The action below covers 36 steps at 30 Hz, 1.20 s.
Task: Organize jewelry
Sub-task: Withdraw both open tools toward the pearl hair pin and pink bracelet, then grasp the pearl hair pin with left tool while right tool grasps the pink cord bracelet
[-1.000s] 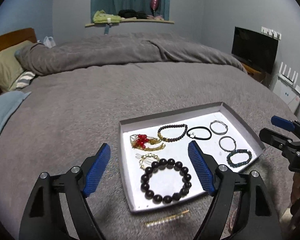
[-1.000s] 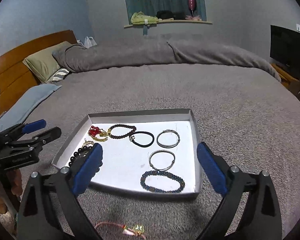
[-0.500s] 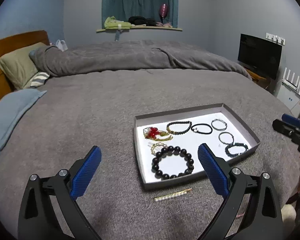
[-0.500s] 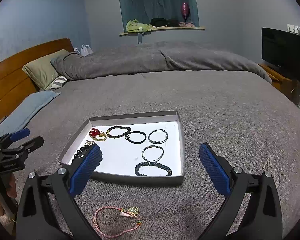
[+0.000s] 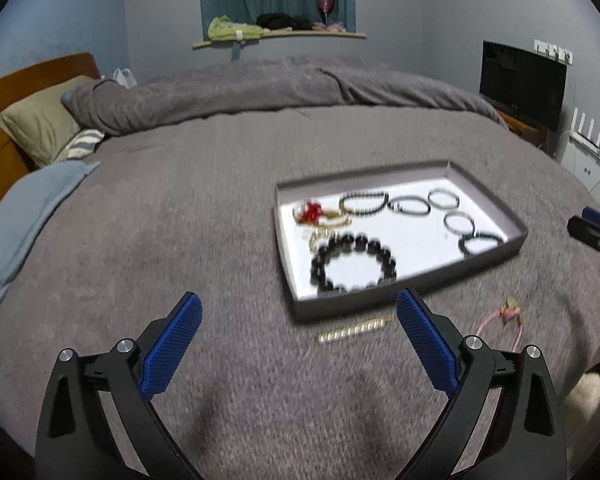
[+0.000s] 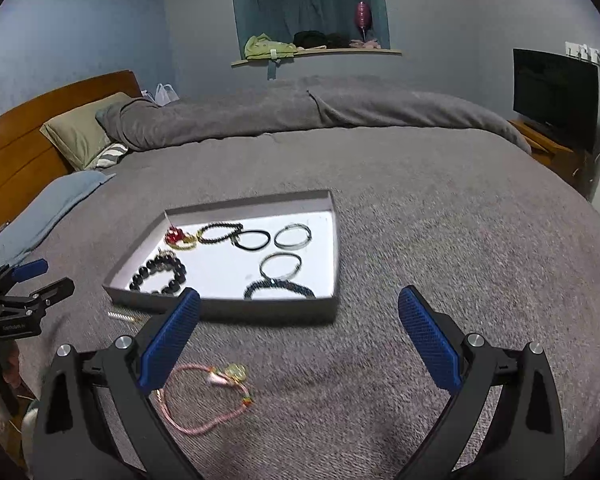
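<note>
Tray: shallow grey cardboard tray with a white floor (image 5: 496,206) on the grey bed cover (image 5: 180,220), long axis running across the bed, near the bed's front edge.
Inside: large black bead bracelet (image 5: 354,264) at the near-left corner; red and gold charm piece (image 5: 312,213); thin rings blurred.
Outside: short gold bar clip (image 5: 354,330) just before the tray's front wall; pink cord bracelet (image 6: 204,398) nearer the bed edge.
Left tongs (image 5: 298,334): spread wide, having just been opening, nothing between.
Right tongs (image 6: 300,332): spread wide, empty.
Room: wooden headboard (image 6: 40,136), dark television (image 6: 554,94).
</note>
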Each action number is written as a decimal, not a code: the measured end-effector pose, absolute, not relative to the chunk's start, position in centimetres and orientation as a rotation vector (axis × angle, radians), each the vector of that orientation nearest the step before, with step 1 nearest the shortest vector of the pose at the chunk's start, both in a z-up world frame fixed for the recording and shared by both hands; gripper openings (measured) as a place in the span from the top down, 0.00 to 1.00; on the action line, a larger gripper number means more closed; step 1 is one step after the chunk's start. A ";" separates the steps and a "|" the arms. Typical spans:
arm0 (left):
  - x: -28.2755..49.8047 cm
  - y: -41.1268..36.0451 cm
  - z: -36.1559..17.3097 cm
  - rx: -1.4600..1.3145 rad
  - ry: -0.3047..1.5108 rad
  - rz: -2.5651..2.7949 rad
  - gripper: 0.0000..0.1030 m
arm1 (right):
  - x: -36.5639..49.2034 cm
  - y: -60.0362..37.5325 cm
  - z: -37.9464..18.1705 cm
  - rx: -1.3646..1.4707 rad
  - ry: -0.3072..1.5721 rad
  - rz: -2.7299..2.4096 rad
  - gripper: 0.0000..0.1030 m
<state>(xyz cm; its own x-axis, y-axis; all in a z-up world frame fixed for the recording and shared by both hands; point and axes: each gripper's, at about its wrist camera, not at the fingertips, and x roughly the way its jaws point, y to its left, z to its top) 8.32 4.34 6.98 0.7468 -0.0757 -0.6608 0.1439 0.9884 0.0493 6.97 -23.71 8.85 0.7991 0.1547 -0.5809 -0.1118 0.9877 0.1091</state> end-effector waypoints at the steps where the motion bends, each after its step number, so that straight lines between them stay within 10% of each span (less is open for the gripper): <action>1: 8.2 4.4 6.6 0.102 0.725 -0.118 0.06 | 6.9 -23.8 8.6 0.066 0.633 0.143 0.05; 31: 11.1 0.4 0.1 -0.029 0.840 -0.058 0.09 | 5.4 -21.6 1.3 0.008 0.720 0.272 0.06; 36: 11.3 0.6 -0.2 -0.055 0.839 -0.069 0.31 | 5.7 -20.8 0.8 0.002 0.735 0.296 0.16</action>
<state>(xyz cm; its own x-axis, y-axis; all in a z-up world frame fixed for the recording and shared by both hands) 11.26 0.55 -0.15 0.6661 -0.0825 -0.7413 0.0393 0.9964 -0.0756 5.74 -20.84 0.82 0.7021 0.2666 -0.6603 -0.2654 0.9584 0.1048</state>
